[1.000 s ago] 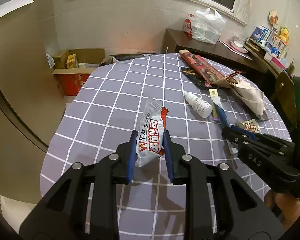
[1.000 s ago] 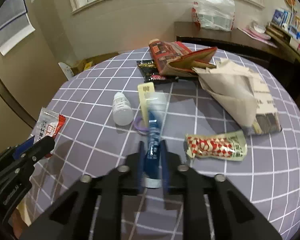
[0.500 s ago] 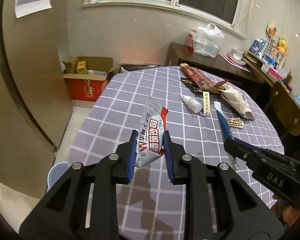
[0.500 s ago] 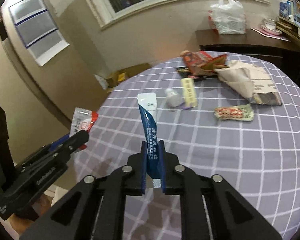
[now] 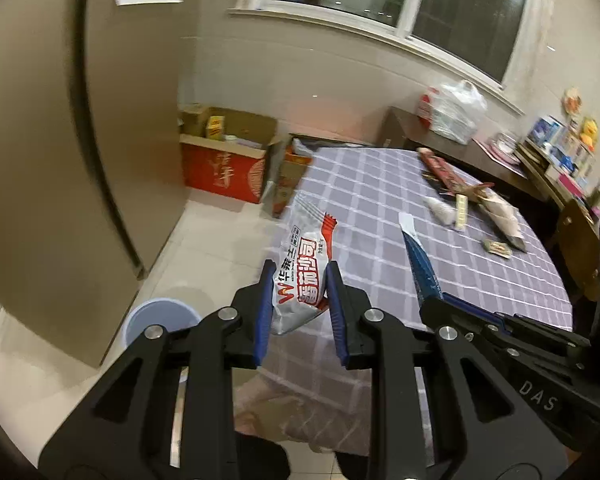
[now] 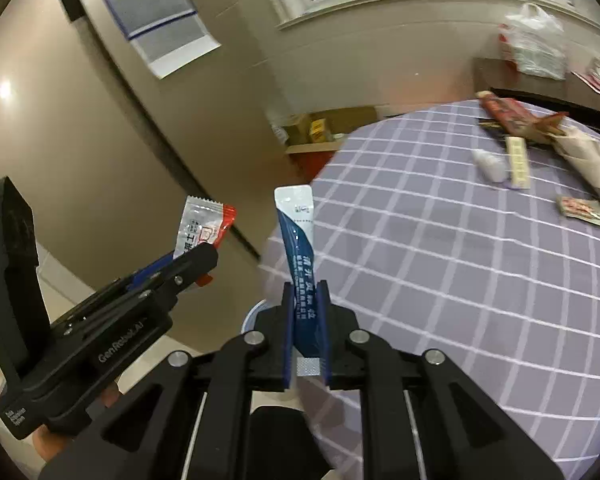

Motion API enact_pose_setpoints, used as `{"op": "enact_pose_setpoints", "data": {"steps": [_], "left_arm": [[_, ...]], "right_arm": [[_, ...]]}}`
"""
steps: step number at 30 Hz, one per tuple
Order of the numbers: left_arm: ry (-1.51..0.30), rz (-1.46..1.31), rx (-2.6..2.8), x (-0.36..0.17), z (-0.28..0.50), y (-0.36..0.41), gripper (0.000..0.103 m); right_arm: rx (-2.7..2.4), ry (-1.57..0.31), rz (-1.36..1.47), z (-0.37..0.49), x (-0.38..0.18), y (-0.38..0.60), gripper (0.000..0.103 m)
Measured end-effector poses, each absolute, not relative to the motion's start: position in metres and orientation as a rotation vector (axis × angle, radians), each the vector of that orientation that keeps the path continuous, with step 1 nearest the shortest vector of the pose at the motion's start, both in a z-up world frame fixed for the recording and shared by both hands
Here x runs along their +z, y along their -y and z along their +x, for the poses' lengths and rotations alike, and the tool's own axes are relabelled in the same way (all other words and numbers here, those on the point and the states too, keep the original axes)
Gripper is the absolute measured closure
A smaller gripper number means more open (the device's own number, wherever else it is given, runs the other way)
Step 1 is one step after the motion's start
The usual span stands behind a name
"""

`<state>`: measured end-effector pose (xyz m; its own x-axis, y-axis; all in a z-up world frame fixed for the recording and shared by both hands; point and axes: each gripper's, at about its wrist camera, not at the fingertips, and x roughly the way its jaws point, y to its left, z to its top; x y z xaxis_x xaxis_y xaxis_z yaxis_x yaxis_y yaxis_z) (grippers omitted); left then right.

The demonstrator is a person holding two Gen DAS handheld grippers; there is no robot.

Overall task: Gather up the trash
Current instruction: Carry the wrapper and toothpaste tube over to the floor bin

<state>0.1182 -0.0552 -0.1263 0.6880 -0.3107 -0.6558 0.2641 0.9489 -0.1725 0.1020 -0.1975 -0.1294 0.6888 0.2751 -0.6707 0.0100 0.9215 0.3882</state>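
My left gripper (image 5: 300, 300) is shut on a white and red snack wrapper (image 5: 304, 268), held in the air off the table's near-left edge. It also shows in the right wrist view (image 6: 202, 230). My right gripper (image 6: 305, 328) is shut on a blue and white sachet (image 6: 300, 248), held upright beside the table edge; the sachet also shows in the left wrist view (image 5: 420, 264). A light blue bin (image 5: 156, 320) stands on the floor below, left of the table. Its rim peeks out behind the right gripper (image 6: 252, 316).
The round table with a purple checked cloth (image 5: 380, 200) holds a white bottle (image 6: 490, 166), a pale yellow strip (image 6: 518, 162), a red and white packet (image 6: 580, 210), crumpled paper (image 6: 588, 156) and a red box (image 6: 508, 114). Cardboard boxes (image 5: 224, 160) stand by the wall.
Both grippers have lifted their trash off the table and pulled back to the left, past the table edge. The bin on the floor has come into view below.
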Motion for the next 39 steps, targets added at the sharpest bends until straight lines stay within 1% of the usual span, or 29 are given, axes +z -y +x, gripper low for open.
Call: {"op": "enact_pose_setpoints", "data": {"steps": [11, 15, 39], "left_arm": [[-0.75, -0.142, -0.198, -0.138, 0.122, -0.037, 0.078], [-0.776, -0.178, -0.147, -0.152, 0.13, -0.069, 0.078], [-0.941, -0.274, 0.059, -0.24, 0.173, -0.173, 0.078]], "right_arm": [[0.271, -0.848, 0.298, 0.132, -0.135, 0.115, 0.092], [0.304, -0.878, 0.276, 0.147, -0.144, 0.091, 0.092], [0.438, -1.071, 0.198, 0.225, -0.239, -0.008, 0.092]]}}
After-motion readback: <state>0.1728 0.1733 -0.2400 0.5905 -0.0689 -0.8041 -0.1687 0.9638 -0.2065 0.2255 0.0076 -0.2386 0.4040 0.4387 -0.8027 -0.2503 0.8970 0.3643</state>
